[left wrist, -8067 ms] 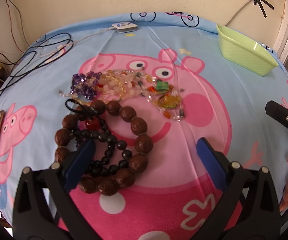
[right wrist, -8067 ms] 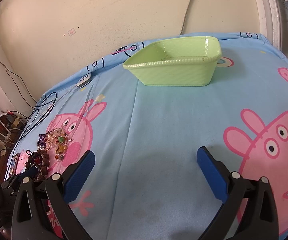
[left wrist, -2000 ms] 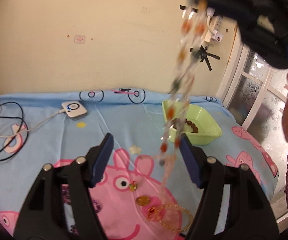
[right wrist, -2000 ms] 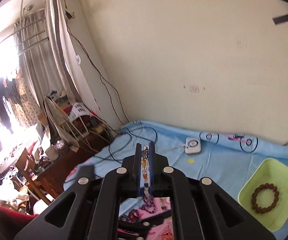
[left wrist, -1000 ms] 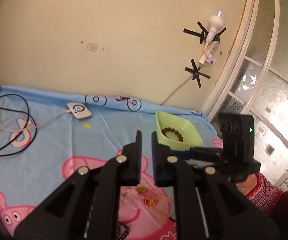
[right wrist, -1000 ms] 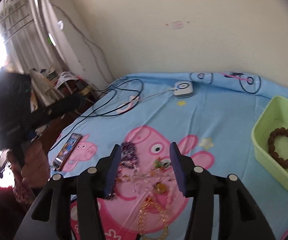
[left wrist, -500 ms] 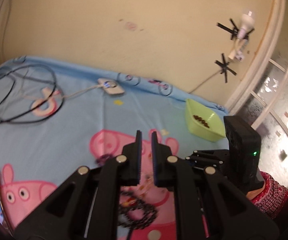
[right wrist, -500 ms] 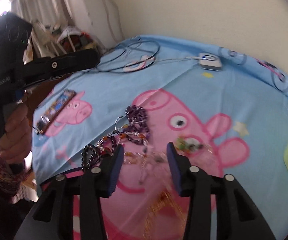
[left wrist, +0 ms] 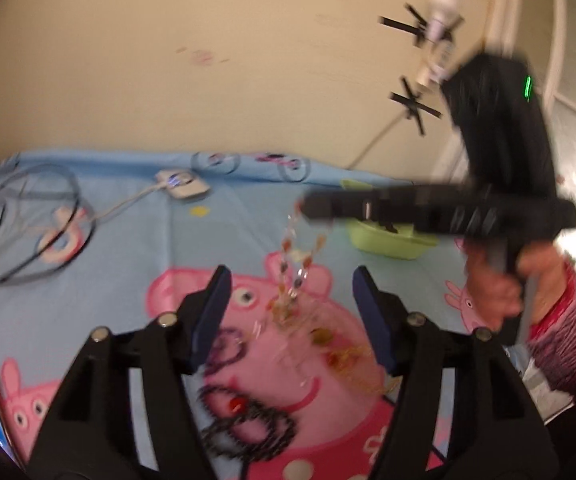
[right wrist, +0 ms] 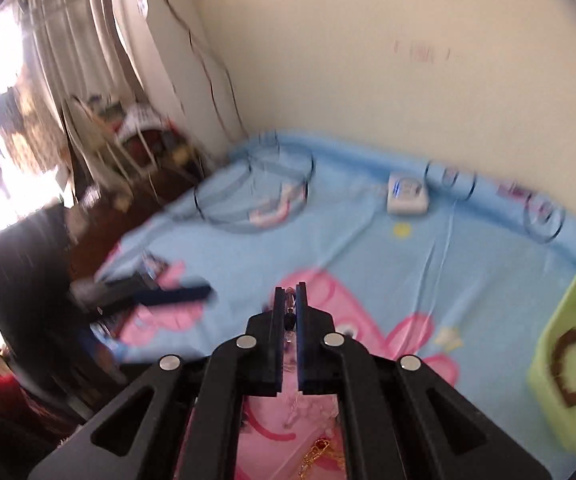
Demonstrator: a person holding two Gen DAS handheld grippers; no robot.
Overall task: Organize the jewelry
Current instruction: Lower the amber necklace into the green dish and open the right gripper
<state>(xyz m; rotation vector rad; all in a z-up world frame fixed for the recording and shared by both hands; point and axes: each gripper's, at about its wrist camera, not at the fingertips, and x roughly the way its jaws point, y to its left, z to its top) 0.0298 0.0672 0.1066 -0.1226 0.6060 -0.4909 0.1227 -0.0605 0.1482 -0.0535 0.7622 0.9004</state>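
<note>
Lifting: I am raising the beaded necklace (left wrist: pixel 296 268) off the bedspread (left wrist: pixel 136 240) with the right gripper (right wrist: pixel 291 300), its fingers pinched together on the strand; half a second ago they were apart above the pile.
Necklace: it is hanging blurred from the right gripper's tip, its lower end trailing into the jewelry pile (left wrist: pixel 319 340) on the pink pig print near the bedspread's middle.
Left gripper (left wrist: pixel 291 312): I am holding it above the pile with fingers now spread wide and gripping nothing; a moment ago they were nearly together.
Black bead string (left wrist: pixel 244 424): it is lying toward the bedspread's near edge, below the pile.
Green tray (right wrist: pixel 567 360): it is sitting toward the bedspread's right edge, with the brown bead bracelet (right wrist: pixel 573 368) inside, as before.
White charger (left wrist: pixel 182 186): it is resting by the far edge, near the wall.
</note>
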